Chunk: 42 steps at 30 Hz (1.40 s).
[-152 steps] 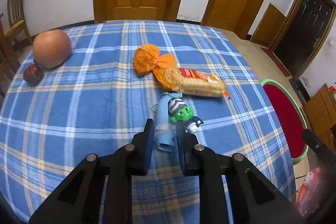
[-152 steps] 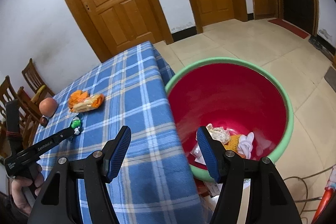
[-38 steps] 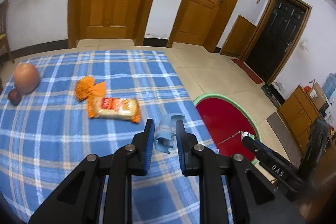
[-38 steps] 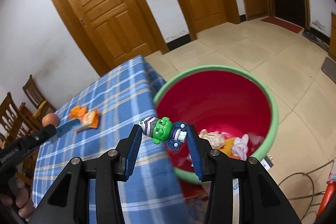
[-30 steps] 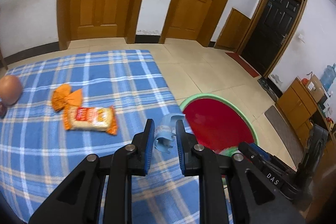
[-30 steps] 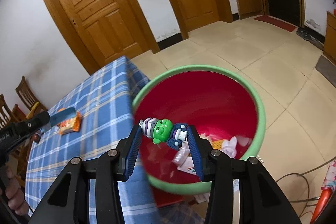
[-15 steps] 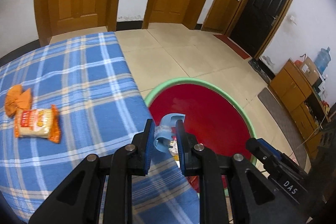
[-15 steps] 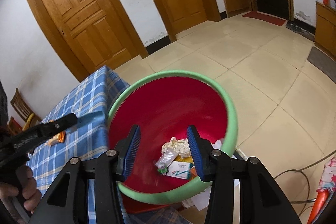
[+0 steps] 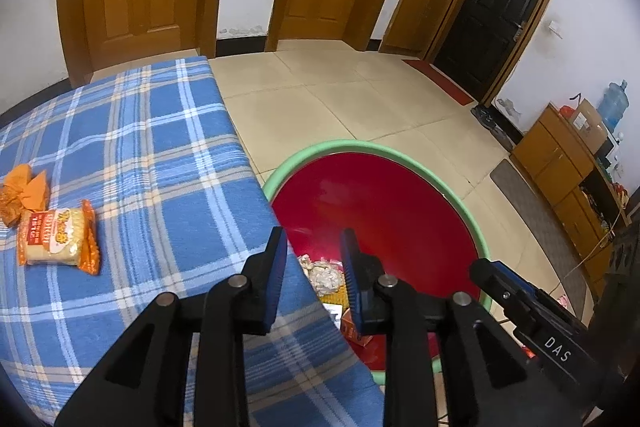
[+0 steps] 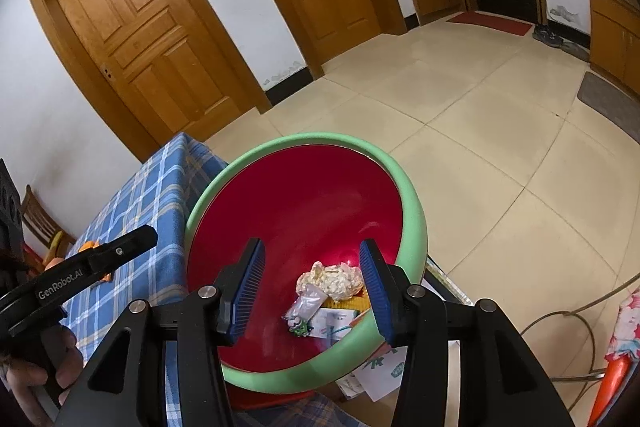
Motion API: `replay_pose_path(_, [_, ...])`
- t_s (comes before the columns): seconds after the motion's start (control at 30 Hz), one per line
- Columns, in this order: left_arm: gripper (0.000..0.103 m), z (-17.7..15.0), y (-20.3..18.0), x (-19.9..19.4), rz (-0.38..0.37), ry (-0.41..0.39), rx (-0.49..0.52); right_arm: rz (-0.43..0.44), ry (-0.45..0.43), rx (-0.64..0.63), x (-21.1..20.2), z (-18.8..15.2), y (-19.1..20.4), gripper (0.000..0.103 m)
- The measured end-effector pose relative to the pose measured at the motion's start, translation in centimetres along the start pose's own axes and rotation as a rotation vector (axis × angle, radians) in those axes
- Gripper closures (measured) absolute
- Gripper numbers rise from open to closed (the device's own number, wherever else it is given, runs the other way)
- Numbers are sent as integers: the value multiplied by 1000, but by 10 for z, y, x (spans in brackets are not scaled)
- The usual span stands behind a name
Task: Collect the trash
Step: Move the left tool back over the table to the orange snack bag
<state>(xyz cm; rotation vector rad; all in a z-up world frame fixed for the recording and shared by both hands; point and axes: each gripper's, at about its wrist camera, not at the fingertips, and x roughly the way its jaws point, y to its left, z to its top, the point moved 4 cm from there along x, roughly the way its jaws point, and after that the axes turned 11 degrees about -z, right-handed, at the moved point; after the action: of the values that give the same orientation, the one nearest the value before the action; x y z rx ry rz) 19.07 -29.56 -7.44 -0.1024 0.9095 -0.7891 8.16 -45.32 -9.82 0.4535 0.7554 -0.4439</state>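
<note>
A red bin with a green rim (image 9: 448,187) (image 10: 412,211) stands on the floor beside the table. Crumpled paper, wrappers and the small green figure (image 10: 299,326) lie at its bottom. My left gripper (image 9: 312,271) is open and empty, over the table edge and the bin's near side. My right gripper (image 10: 312,287) is open and empty above the bin. An orange snack packet (image 9: 56,237) and an orange wrapper (image 9: 24,193) lie on the blue plaid tablecloth (image 9: 152,155) at the left.
Wooden doors line the far wall. A wooden cabinet (image 9: 560,163) with a water jug stands at the right. Papers and a cable (image 10: 560,323) lie on the tiled floor by the bin. A chair (image 10: 40,223) stands past the table.
My left gripper opened and the light blue wrapper it held is gone. The right gripper, which dropped the green figure into the bin, opened wider. Both moved further over the bin.
</note>
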Motion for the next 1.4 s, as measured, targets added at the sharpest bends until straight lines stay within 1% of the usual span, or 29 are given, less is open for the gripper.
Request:
replay_pose_path(0.1, [72,0,6,-8,23,-7,1,3,-4,-2,-4,0,3,49])
replay_pose_path(0.23, [69,0,18,-23,56,-24,-4,10,-12,-9,-9,-1,11,47])
replay_pose_path(0.3, [69,1,25,-30,75,-32,-9,16,-13,-13,-11,-2,17,43])
replay_pose_path(0.6, [65,4,73,-64,170,-71,-58,27,-30,-45,-22,-2,41,40])
replay_pose_path(0.77, [65,5,105,-78,231,-75,-106,24,-26,-53,-24,-3,50,38])
replay_pose_path(0.87, [65,5,121,-84,255,-80,-126,18,-19,-54,-23,-4,54,38])
replay_pose_path(0.93, [63,5,134,-88,282,-82,-135,16,-12,-55,-22,-5,57,37])
replay_pose_path(0.97, [60,5,138,-89,291,-83,-141,15,-10,-55,-22,-6,57,37])
replay_pose_path(1.07, [56,5,157,-91,312,-87,-177,9,-6,-55,-20,-7,60,37])
replay_pose_path(1.13, [51,6,171,-92,328,-93,-200,3,-3,-51,-17,-6,62,37])
replay_pose_path(1.2, [43,7,183,-93,353,-96,-214,3,1,-47,-13,-6,65,37])
replay_pose_path(1.27, [37,8,195,-90,367,-84,-224,0,5,-50,-11,-6,68,37])
replay_pose_path(1.4, [37,9,219,-85,388,-80,-256,-6,9,-55,-7,-7,70,37])
